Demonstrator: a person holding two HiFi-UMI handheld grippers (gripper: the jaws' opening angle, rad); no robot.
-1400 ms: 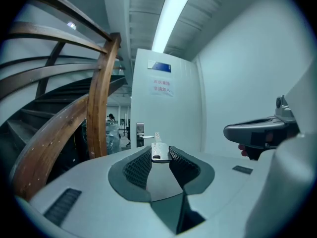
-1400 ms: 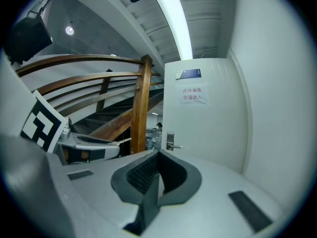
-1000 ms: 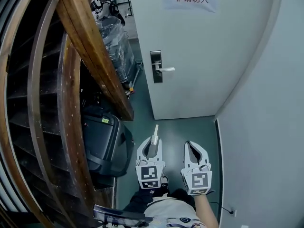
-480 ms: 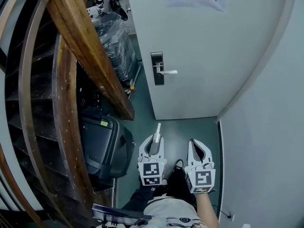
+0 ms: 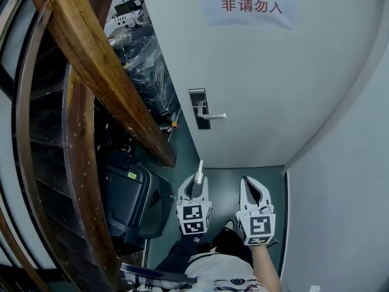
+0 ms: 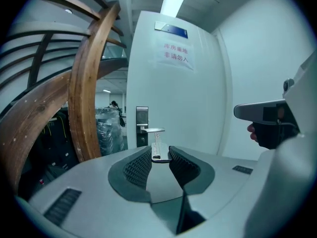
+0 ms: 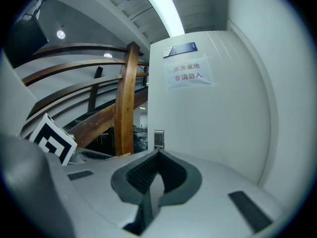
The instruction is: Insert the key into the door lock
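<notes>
A white door (image 5: 273,84) stands ahead with a dark lock plate (image 5: 198,107) and a silver lever handle (image 5: 213,116) at its left edge. My left gripper (image 5: 196,178) is shut on a silver key (image 5: 199,170) whose blade points up towards the door, well short of the lock. In the left gripper view the key (image 6: 156,148) sits between the pads, lined up just below the handle (image 6: 151,130) and lock plate (image 6: 142,126). My right gripper (image 5: 251,184) hangs beside the left one, shut with nothing in it. The lock plate (image 7: 158,140) shows small in the right gripper view.
A curved wooden stair rail (image 5: 97,59) and dark steps fill the left. A black case (image 5: 130,202) lies on the floor under it. Plastic-wrapped goods (image 5: 146,72) stand beyond the door edge. A grey wall (image 5: 340,212) closes the right. A paper sign (image 5: 250,2) hangs on the door.
The view has moved closer to the door, so the door and lock plate look larger and the sign sits higher. Both grippers hold about the same place in the picture, the key still gripped.
</notes>
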